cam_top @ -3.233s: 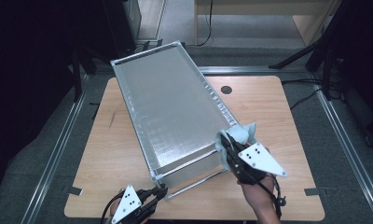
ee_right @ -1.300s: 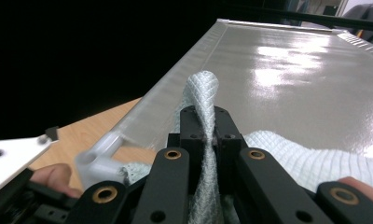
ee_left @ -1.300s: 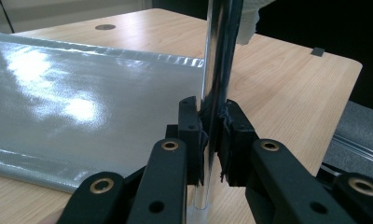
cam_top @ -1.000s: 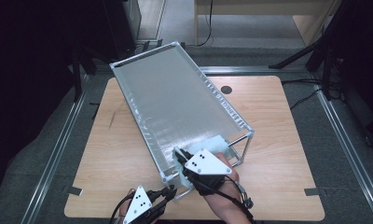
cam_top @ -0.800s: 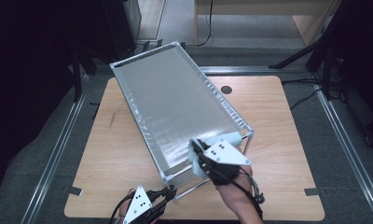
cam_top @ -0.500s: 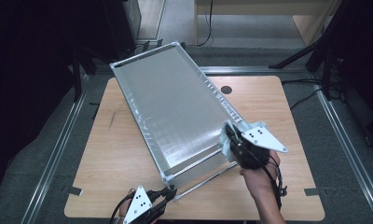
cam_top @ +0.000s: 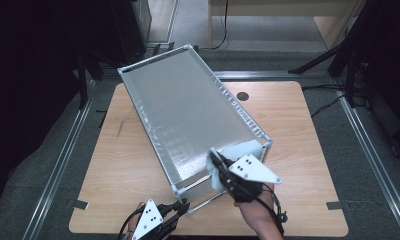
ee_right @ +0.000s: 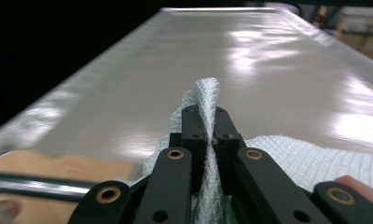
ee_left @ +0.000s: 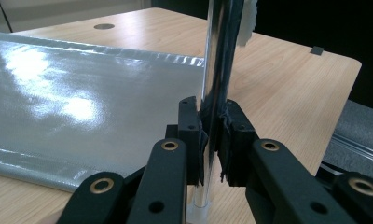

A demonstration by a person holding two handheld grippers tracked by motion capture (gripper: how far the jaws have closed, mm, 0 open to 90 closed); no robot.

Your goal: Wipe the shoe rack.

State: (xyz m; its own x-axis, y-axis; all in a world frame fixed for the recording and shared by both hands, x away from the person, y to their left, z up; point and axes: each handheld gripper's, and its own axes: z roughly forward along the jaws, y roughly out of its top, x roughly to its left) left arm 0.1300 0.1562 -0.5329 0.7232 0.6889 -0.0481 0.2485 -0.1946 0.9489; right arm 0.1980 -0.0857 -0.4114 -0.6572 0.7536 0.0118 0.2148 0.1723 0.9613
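A silver metal rack (cam_top: 188, 115) with a shiny grey top lies slantwise on the wooden table (cam_top: 313, 125). At its near end my right gripper (cam_top: 214, 156) is shut on a pale waffle cloth (cam_top: 243, 149) that rests on the grey top. In the right gripper view the cloth (ee_right: 205, 93) stands pinched between the jaws of the right gripper (ee_right: 204, 114), with the grey surface (ee_right: 250, 60) stretching away. At the table's front edge my left gripper (cam_top: 180, 206) is shut on a chrome rack leg (cam_top: 208, 197). The left gripper view has that leg (ee_left: 217, 70) clamped upright in the left gripper (ee_left: 211, 116).
A round cable hole (cam_top: 243, 95) sits in the table behind the rack. Metal floor rails (cam_top: 368, 150) run along both sides of the table. Dark stands and cables (cam_top: 338, 65) are at the back right. Bare wood lies to the rack's left and right.
The right gripper swept the cloth rightward along the rack's near end, then came back left and nearer. The left gripper kept its hold on the leg without moving.
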